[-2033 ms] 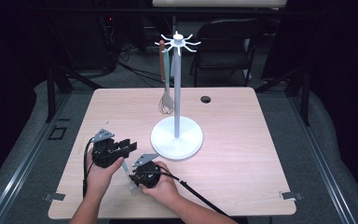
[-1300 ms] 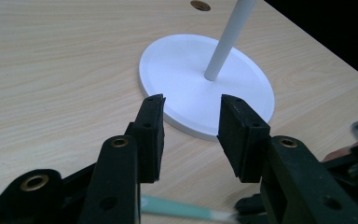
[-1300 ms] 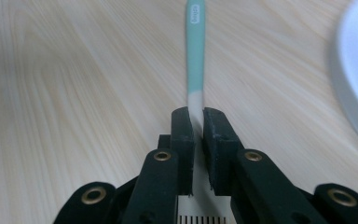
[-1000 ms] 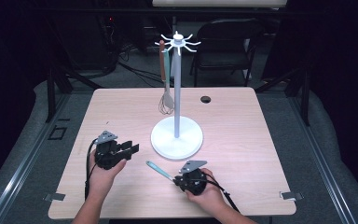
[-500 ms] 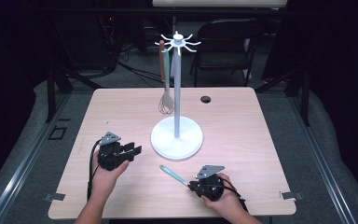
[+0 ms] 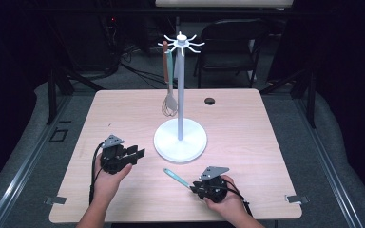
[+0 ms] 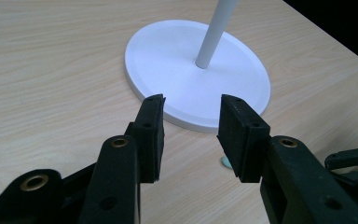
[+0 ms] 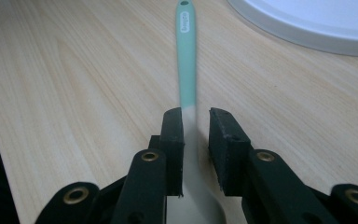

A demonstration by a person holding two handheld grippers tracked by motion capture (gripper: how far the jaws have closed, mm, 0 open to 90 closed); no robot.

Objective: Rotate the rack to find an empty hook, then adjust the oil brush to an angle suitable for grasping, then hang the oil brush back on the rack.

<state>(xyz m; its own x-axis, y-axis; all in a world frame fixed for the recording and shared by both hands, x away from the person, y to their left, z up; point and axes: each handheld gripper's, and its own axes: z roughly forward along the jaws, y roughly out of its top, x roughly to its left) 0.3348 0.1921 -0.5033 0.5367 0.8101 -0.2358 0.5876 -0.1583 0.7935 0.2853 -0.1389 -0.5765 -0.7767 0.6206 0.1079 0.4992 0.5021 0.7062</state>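
A teal-handled spatula (image 6: 176, 176) lies flat on the wooden table in front of the white utensil stand (image 6: 180, 142). Its pale blade end runs between the jaws of my right gripper (image 6: 196, 187). In the right gripper view the handle (image 8: 186, 60) points away from the right gripper (image 8: 196, 116). Those jaws have just been opening, a gap shows beside the blade, and the gripper stands open. My left gripper (image 6: 140, 154) rests at the front left, open and empty. In the left gripper view it (image 7: 191, 105) faces the stand's round base (image 7: 186, 79).
A whisk with a brown handle (image 6: 169, 102) hangs from the stand's top spokes on the left side of the pole. A small black grommet hole (image 6: 210, 100) sits near the table's far edge. A chair (image 6: 228, 42) stands behind the table.
The right hand moved from beside the left hand to the right along the front edge, taking the spatula with it. Its jaws now stand wider around the spatula. The left hand stayed put.
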